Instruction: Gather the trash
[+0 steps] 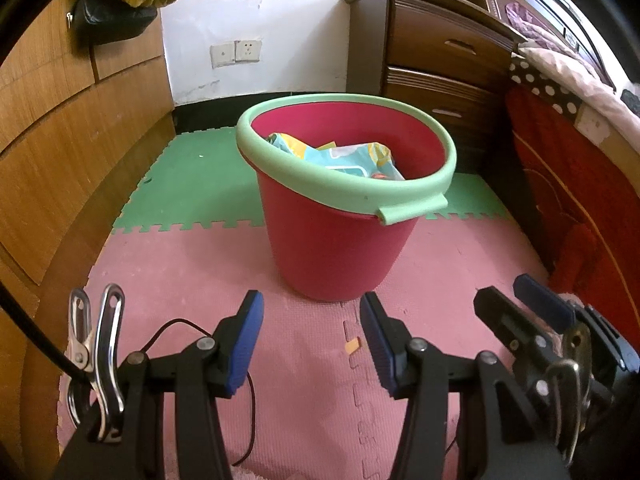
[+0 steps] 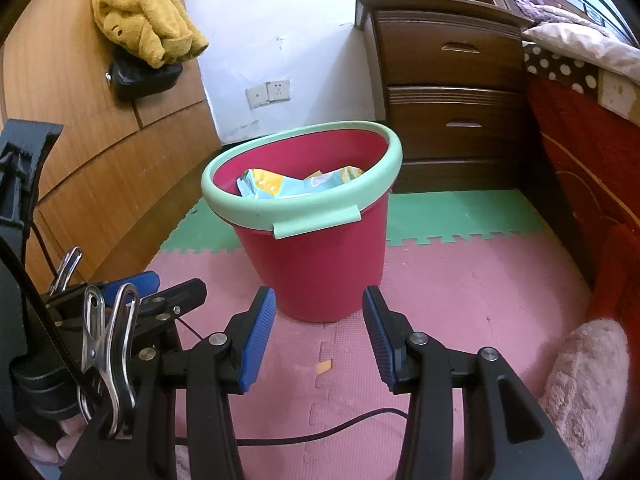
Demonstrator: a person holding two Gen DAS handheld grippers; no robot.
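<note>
A: Nearest the lens?
B: Left gripper [image 1: 311, 332] and right gripper [image 2: 319, 328], both spread, pinching nothing, over pink floor mats [image 1: 312, 400].
A: Beyond them?
B: A red bucket [image 1: 340, 248] stands upright on the mats, mouth up, crumpled wrappers [image 1: 344, 156] inside; nightstand [image 2: 448, 92] behind.

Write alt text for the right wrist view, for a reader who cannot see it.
A red bucket with a pale green rim stands on pink and green foam floor mats, crumpled blue-and-yellow packaging inside. The right gripper is open and empty before it; a dark wooden nightstand stands behind.
</note>
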